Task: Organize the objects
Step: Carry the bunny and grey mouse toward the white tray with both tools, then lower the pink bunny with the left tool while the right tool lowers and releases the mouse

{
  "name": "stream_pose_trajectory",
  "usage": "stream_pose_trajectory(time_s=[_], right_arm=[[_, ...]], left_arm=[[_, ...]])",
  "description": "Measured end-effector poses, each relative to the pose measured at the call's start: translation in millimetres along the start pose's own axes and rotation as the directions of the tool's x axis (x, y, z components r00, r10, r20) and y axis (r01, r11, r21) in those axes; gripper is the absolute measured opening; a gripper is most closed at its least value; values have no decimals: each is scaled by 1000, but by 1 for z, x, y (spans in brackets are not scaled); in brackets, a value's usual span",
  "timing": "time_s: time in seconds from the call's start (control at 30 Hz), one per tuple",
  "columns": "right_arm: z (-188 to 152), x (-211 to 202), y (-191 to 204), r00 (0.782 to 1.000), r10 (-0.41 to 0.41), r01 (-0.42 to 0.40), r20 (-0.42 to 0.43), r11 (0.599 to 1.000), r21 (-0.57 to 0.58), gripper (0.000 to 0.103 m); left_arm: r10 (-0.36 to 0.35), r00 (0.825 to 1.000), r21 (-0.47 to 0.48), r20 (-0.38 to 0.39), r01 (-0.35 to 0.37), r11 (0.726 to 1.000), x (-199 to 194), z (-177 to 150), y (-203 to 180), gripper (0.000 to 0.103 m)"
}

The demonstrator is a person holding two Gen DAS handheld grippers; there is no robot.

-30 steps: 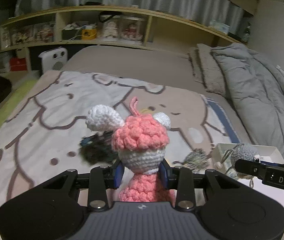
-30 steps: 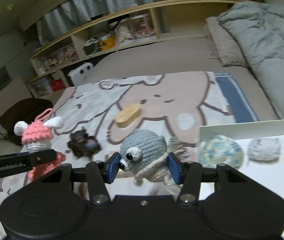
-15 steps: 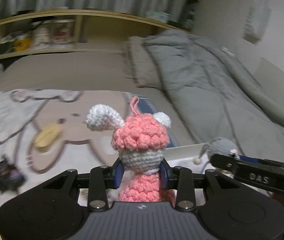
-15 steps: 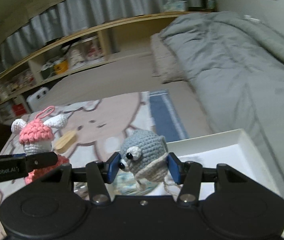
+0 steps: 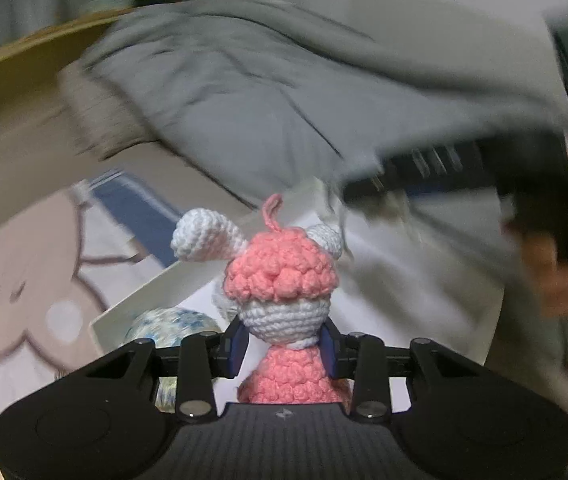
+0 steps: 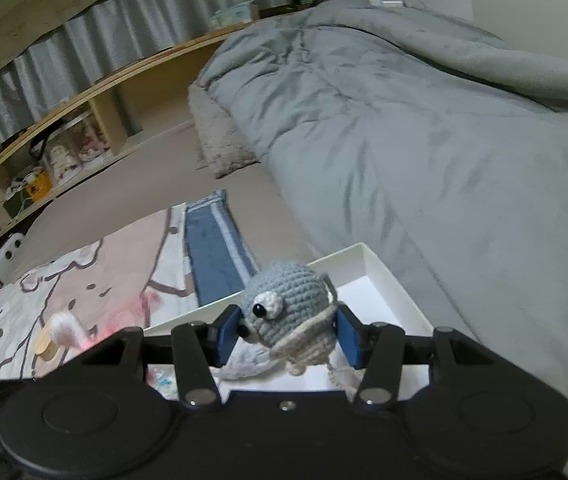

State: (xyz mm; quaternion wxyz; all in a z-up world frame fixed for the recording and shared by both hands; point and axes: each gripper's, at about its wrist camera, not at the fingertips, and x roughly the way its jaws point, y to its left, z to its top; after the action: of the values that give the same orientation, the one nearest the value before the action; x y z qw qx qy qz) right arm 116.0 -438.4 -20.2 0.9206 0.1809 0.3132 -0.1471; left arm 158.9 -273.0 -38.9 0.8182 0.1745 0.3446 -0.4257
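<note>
Both toys look ready to drop into the shallow white cardboard box (image 6: 380, 268) on the bed. The left gripper (image 5: 284, 346) clamps a pink-and-white crocheted bunny (image 5: 280, 280) above the box's near left corner; the right gripper (image 6: 288, 334) squeezes a grey crocheted round-eyed animal (image 6: 288, 304) over its far end. Next, each should lower and let go over bare floor. A blue-speckled crocheted ball (image 5: 172, 320) already occupies the left corner, and the grey duvet (image 6: 404, 120) crowds the right.
</note>
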Motion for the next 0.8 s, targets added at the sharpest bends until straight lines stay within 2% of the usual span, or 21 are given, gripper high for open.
stream_pose_trajectory(time_s=[0.1, 0.23, 0.33, 0.53, 0.6, 0.7, 0.73, 0.77, 0.8], right_arm=[[4, 9, -8, 1000, -8, 8, -1, 999, 35, 53], [9, 25, -18, 1000, -30, 30, -6, 996, 89, 53], [11, 37, -22, 1000, -18, 17, 2, 992, 126, 53], [5, 64, -32, 999, -11, 19, -46, 985, 169, 53], [4, 70, -37, 999, -20, 28, -46, 982, 187, 53], [2, 75, -42, 998, -30, 42, -61, 979, 200, 55], [1, 76, -41, 997, -28, 41, -67, 980, 194, 56], [1, 76, -41, 997, -20, 33, -71, 982, 186, 57], [0, 75, -40, 997, -15, 28, -76, 983, 182, 65]], left_arm=[[-19, 998, 176, -60, 30, 984, 19, -1, -15, 38], [-36, 993, 349, -108, 72, 935, 36, -5, -30, 39], [-39, 989, 430, -141, 97, 897, 49, -4, -34, 39], [-56, 972, 526, -229, 172, 833, 83, -2, -32, 39], [-62, 973, 533, -224, 176, 828, 92, 2, -31, 39], [-76, 974, 512, -215, 179, 840, 106, 13, -26, 40], [-75, 973, 503, -217, 177, 846, 111, 17, -23, 42], [-66, 974, 493, -218, 169, 853, 115, 21, -22, 50], [-53, 974, 481, -220, 156, 863, 120, 23, -20, 56]])
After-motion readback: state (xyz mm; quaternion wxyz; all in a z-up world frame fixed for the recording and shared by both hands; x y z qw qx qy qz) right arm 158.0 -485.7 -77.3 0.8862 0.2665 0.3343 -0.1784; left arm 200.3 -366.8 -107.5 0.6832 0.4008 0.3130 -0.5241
